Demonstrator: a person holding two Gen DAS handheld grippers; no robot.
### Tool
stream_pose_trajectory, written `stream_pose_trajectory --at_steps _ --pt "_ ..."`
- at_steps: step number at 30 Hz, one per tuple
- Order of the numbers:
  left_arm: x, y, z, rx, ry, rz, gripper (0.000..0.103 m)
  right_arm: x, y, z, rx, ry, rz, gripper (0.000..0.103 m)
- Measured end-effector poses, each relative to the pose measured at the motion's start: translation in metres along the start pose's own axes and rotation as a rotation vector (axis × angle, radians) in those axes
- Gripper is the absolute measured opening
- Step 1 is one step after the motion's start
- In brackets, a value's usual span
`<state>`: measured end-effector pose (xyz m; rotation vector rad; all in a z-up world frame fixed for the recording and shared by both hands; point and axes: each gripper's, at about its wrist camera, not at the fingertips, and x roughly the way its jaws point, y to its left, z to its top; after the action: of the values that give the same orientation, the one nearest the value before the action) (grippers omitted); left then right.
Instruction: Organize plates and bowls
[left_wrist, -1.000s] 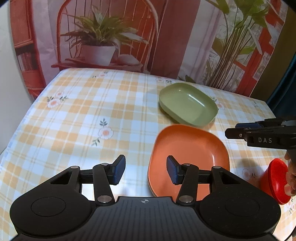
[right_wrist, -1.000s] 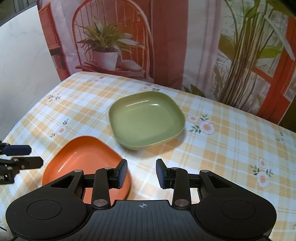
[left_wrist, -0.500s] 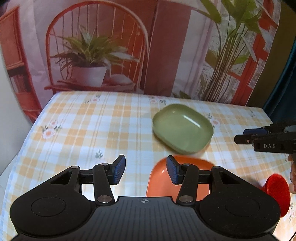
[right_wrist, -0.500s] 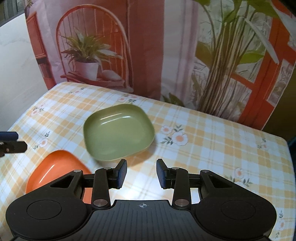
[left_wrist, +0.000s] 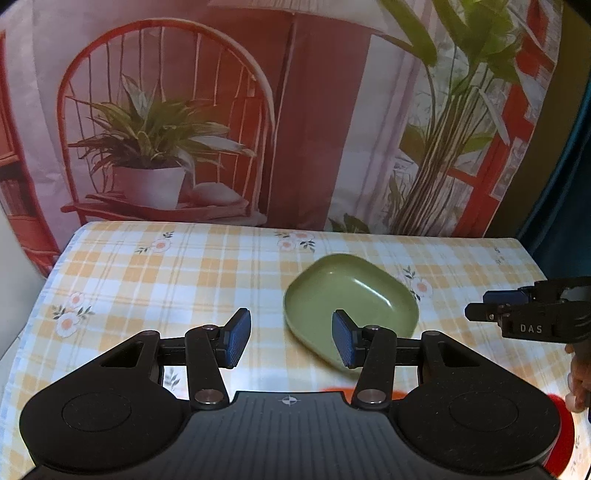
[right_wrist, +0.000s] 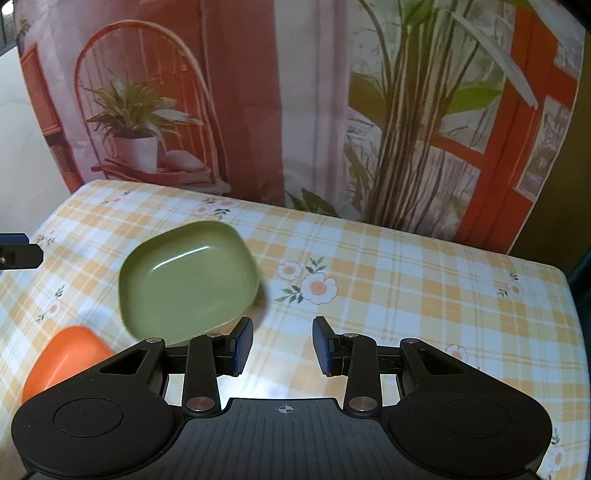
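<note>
Receding from orange plate (right_wrist: 64, 356), now mostly hidden; green bowl (left_wrist: 349, 301) nearer frame centre; left gripper (left_wrist: 291, 338), right gripper (right_wrist: 282, 345) both released, empty.

Olive-green dish (right_wrist: 186, 282); orange plate (right_wrist: 68, 356); yellow-and-white checked, flower-printed tablecloth (right_wrist: 424, 295).

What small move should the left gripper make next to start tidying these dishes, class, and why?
Probably ease the left gripper forward and down onto the near rim of the green dish. Its jaws stand open and empty, the dish lies just ahead by its right finger, and the orange dish sits close by to stack with it. The right gripper is also open and empty.
</note>
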<state>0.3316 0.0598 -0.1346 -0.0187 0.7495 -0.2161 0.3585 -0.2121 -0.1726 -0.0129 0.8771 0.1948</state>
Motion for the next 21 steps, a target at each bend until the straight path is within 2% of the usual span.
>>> stream_pose_trajectory --at_steps 6,11,17,21 --pt "0.041 0.001 0.004 -0.028 0.052 -0.028 0.051 0.020 -0.003 0.011 0.024 0.000 0.024 0.035" --pt "0.069 0.018 -0.001 -0.120 0.099 -0.049 0.050 0.045 -0.001 0.015 0.053 0.023 0.052 0.035" --pt "0.087 0.023 -0.002 -0.095 0.090 -0.038 0.050 0.066 0.002 0.015 0.072 0.024 0.071 0.035" --pt "0.099 0.029 -0.002 -0.129 0.106 -0.052 0.050 0.078 0.004 0.014 0.083 0.042 0.080 0.035"
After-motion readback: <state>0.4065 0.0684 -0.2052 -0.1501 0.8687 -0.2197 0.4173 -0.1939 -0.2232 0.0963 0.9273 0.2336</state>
